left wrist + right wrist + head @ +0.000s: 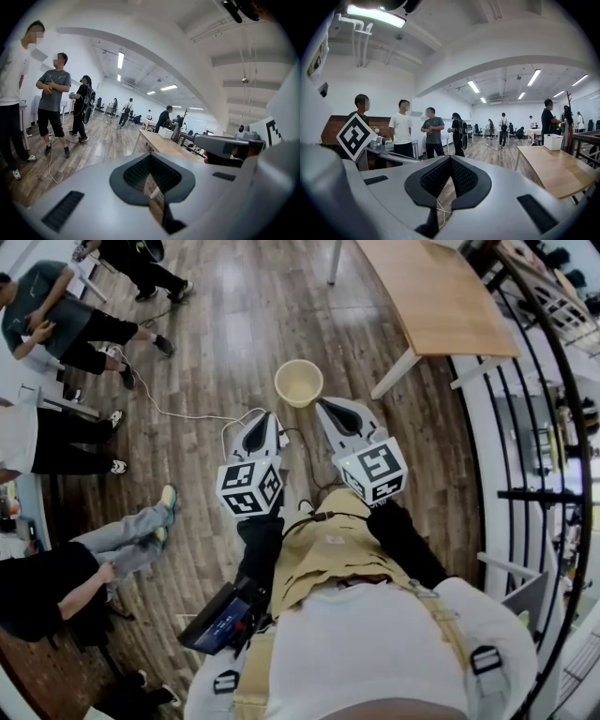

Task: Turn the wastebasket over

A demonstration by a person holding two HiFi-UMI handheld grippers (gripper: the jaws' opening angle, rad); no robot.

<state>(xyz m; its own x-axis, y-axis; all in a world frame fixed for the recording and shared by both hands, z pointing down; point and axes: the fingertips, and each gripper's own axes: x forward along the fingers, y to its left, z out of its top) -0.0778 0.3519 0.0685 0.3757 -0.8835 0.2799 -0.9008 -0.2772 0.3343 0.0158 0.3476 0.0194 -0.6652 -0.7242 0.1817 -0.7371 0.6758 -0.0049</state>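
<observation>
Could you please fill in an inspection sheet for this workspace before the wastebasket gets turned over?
Surface: wooden floor, bare where the job is.
Job's things: wastebasket stands upright on the floor, mouth up, looks empty, not yet turned.
Clutter: nothing seen beside the wastebasket.
Grippers: left gripper shut, nothing between the jaws; right gripper shut, nothing held; both short of the wastebasket, not touching it.
Cables: white cable snakes over the floor from the left to near the left gripper.
Surroundings: table to the right beyond the wastebasket; railing on the right; people stand and sit on the left.
</observation>
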